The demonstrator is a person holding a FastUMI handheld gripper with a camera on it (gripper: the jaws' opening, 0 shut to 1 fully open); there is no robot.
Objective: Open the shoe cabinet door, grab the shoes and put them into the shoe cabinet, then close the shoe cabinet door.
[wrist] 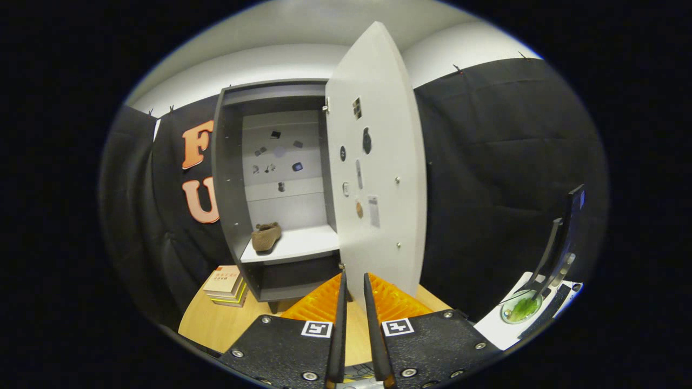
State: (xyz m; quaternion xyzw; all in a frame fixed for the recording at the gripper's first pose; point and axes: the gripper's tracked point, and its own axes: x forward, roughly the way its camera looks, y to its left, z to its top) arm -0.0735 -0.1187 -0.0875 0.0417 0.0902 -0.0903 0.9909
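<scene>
- Both fingers of the gripper (354, 283) stand close together with only a narrow gap between them, and nothing is held in that gap.
- Just ahead of the fingertips is the lower edge of the shoe cabinet door (376, 162), a pale panel swung wide open toward the viewer; whether the tips touch it cannot be told.
- Small stickers and a few metal fittings dot the inner face of the door.
- Left of the door stands the shoe cabinet (230, 178), a dark grey upright box with a pale back panel, resting on a wooden table (216, 324).
- One brown shoe (266, 236) lies on the white shelf (303, 243) inside the cabinet, near the shelf's left end and well beyond the fingers.
- More small stickers are scattered on the cabinet's back panel above the shoe.
- Below the shelf is a dark lower compartment.
- Beside the cabinet's left foot, a short stack of books (226, 285) sits on the table.
- Off to the right, well apart from the cabinet, a white surface carries a small round dish (520, 309) with something green in it, next to a dark upright stand (562, 243).
</scene>
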